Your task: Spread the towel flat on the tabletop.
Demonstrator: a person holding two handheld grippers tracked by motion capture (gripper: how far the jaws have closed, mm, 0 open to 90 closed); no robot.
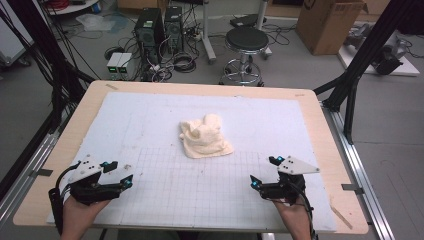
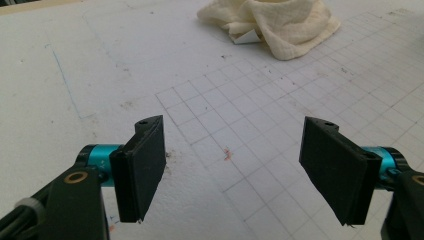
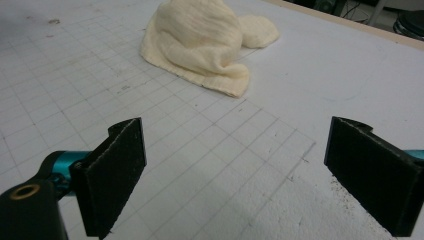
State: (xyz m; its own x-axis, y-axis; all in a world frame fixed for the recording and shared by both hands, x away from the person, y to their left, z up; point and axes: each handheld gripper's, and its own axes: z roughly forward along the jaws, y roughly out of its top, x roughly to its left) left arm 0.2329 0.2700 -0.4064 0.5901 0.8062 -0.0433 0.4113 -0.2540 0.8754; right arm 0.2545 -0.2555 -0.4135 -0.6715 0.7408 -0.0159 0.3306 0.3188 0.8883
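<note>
A crumpled cream cloth (image 1: 204, 136) lies in a heap near the middle of the white gridded mat (image 1: 165, 195). My left gripper (image 1: 119, 172) rests low at the mat's front left, jaws wide apart and empty. At the front right my right gripper (image 1: 263, 171) is also open with nothing between its jaws. In the left gripper view the cloth (image 2: 272, 22) sits far ahead to the right of the gripper (image 2: 240, 172). From the right gripper view the cloth (image 3: 200, 40) is ahead and left of the gripper (image 3: 260, 177). Both grippers stand well apart from the cloth.
The mat covers a wooden table (image 1: 322, 130). Beyond the far edge stand a black stool (image 1: 246, 42), computer towers (image 1: 159, 27) with tangled cables, and a cardboard box (image 1: 327, 22). Black frame struts (image 1: 357, 65) rise at both sides.
</note>
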